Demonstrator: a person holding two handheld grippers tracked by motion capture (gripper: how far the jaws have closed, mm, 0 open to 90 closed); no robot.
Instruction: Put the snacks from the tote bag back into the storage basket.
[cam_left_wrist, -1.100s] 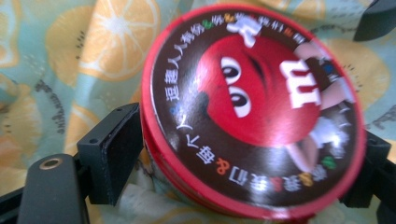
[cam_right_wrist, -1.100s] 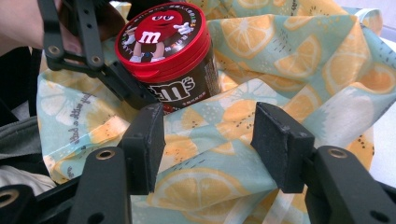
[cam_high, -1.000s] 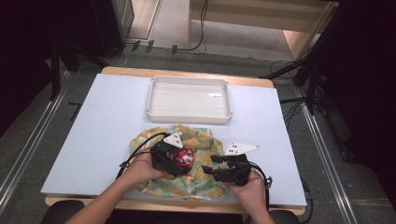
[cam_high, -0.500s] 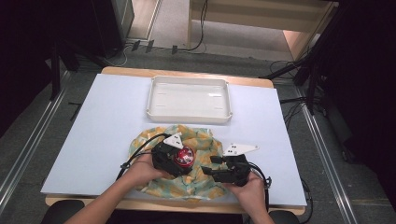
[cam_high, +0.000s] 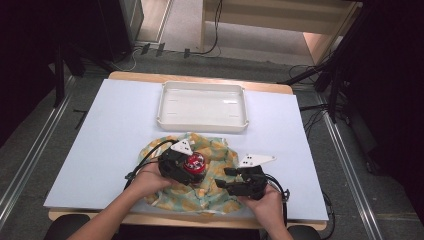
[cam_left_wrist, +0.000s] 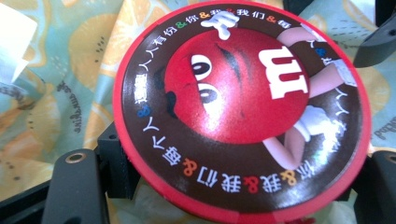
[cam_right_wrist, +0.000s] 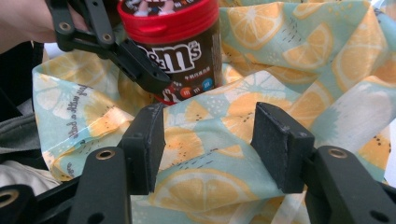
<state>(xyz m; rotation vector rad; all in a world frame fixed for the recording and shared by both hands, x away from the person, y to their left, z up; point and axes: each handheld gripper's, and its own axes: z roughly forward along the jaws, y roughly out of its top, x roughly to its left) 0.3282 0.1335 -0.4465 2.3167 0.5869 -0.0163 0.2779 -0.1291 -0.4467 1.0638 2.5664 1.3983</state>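
A brown M&M's jar (cam_high: 195, 162) with a red lid (cam_left_wrist: 243, 107) stands upright on a cloth (cam_high: 220, 150) printed with orange slices. My left gripper (cam_high: 192, 170) reaches in from the left, and its jaws have just been closing on the jar, one on each side below the lid. In the right gripper view one of those jaws lies against the jar (cam_right_wrist: 177, 51). My right gripper (cam_right_wrist: 210, 144) is open just right of the jar, low over the cloth (cam_right_wrist: 299, 56), with a fold of fabric between its pads. A hand holds each gripper.
An empty white tray (cam_high: 202, 86) sits beyond the cloth at the table's far side. The white tabletop (cam_high: 115, 130) stretches wide to the left. The cloth lies bunched near the table's front edge. Cables trail from both grippers.
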